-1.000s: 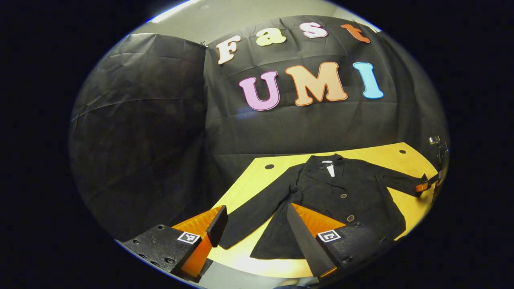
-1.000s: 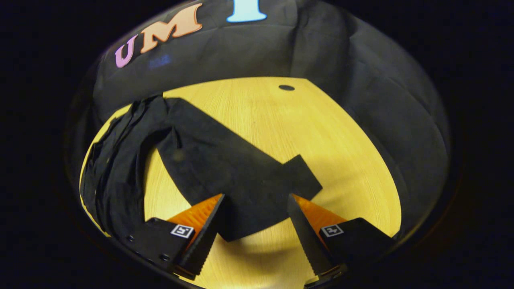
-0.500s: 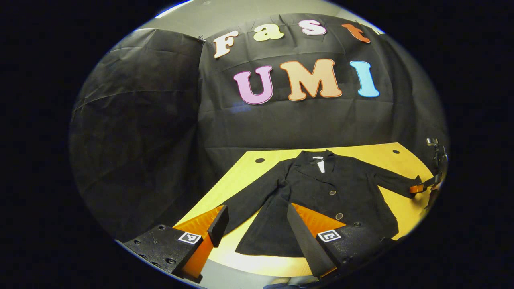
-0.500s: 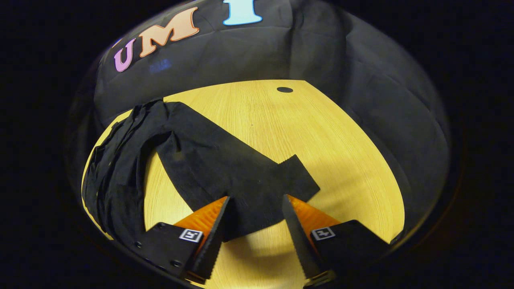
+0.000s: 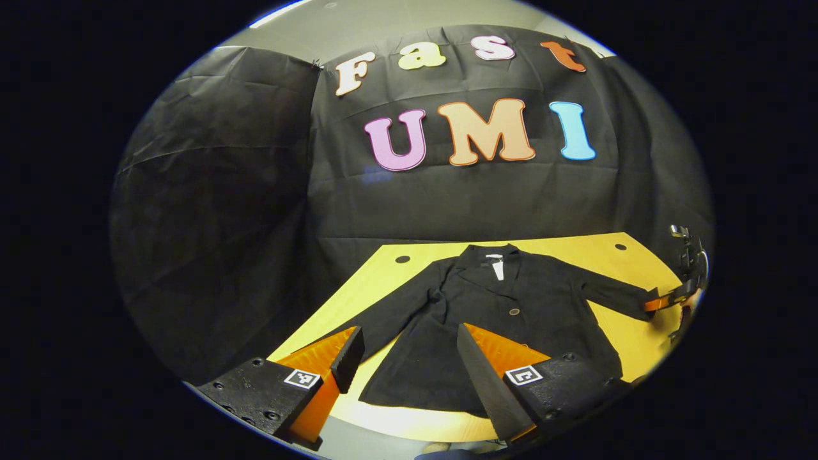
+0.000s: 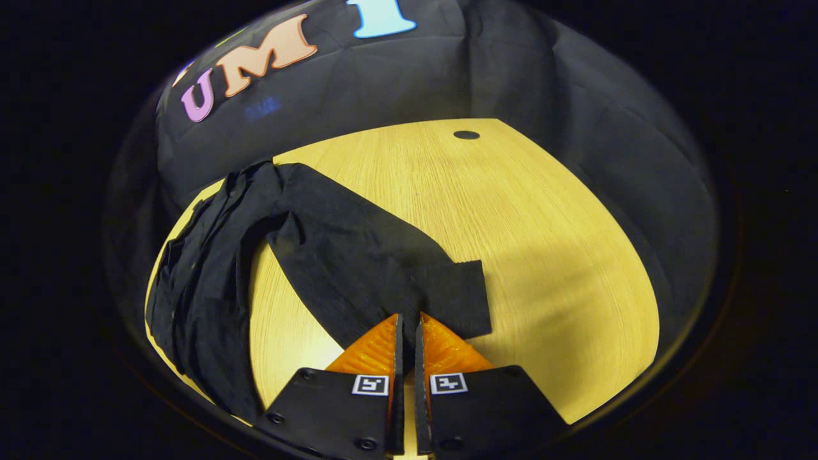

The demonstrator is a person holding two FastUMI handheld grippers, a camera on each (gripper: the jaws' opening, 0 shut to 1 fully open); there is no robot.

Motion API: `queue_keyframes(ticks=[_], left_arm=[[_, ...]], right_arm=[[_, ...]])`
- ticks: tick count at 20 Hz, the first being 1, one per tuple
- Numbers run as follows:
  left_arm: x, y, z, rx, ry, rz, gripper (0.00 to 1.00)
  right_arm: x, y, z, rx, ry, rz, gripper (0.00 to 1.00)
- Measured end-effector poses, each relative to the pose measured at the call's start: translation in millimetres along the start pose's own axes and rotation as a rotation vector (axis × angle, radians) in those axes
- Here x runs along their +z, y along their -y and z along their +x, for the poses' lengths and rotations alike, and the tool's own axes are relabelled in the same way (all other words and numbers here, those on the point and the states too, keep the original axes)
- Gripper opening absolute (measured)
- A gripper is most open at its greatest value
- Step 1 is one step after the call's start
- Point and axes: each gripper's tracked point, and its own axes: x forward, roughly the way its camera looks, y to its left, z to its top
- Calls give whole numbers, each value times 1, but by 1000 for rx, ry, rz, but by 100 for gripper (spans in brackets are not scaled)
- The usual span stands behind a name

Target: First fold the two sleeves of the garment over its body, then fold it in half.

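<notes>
A black jacket (image 5: pixel 511 300) with round buttons lies face up on the yellow table (image 5: pixel 639 332), both sleeves spread outward. My left gripper (image 5: pixel 409 361) hovers open near the table's front edge, above the hem and the nearer sleeve (image 5: pixel 390 322), holding nothing. In the right gripper view, my right gripper (image 6: pixel 406 329) is shut on the near edge of the other sleeve's cuff (image 6: pixel 447 297); that sleeve (image 6: pixel 358 249) runs back to the bunched body (image 6: pixel 198 281). The left gripper view shows the right gripper (image 5: pixel 664 299) far off at that cuff.
The table (image 6: pixel 543 243) has a small dark hole near each back corner (image 5: pixel 402 259) (image 6: pixel 466 135). Black cloth walls stand close behind and beside it. Bare wood lies right of the held cuff.
The right gripper's fingers went from wide open around the cuff to shut on it. In the left gripper view the jacket has drifted leftward; that gripper stays open.
</notes>
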Motion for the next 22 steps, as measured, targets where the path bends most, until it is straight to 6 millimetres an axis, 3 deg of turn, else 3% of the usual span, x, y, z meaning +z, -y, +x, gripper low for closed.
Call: queue_keyframes(ticks=[3, 4, 5, 6, 10, 13, 15, 18, 19, 20, 21, 22], left_arm=[[-6, -2, 1, -17, -14, -12, 94], [-7, -4, 1, -19, -19, -21, 89], [-7, -7, 3, -22, -21, -31, 94], [-8, -9, 7, -27, -21, -39, 89], [-7, -26, 33, -57, -19, -33, 89], [0, -47, 59, -73, -4, -6, 94], [4, -60, 75, -77, 6, 12, 89], [3, -74, 94, -93, 4, 27, 89], [3, -78, 98, -99, 0, 25, 94], [1, -82, 102, -105, -3, 18, 90], [-2, -85, 106, -112, -8, 11, 94], [-5, -87, 110, -117, -16, 6, 89]], right_arm=[[0, -5, -1, 20, -34, 70, 5], [-2, -7, -4, 25, -46, 79, 3], [-3, -8, -4, 24, -49, 81, 3], [-4, -8, -5, 17, -46, 79, 3], [6, -12, -19, -33, -16, 77, 3], [25, -19, -40, -51, 36, 110, 3], [40, -28, -54, -52, 80, 122, 3], [70, -54, -67, -47, 146, 136, 2], [79, -62, -73, -48, 169, 136, 2], [88, -70, -78, -46, 189, 135, 2], [97, -80, -84, -41, 208, 131, 2], [105, -92, -89, -36, 224, 120, 2]])
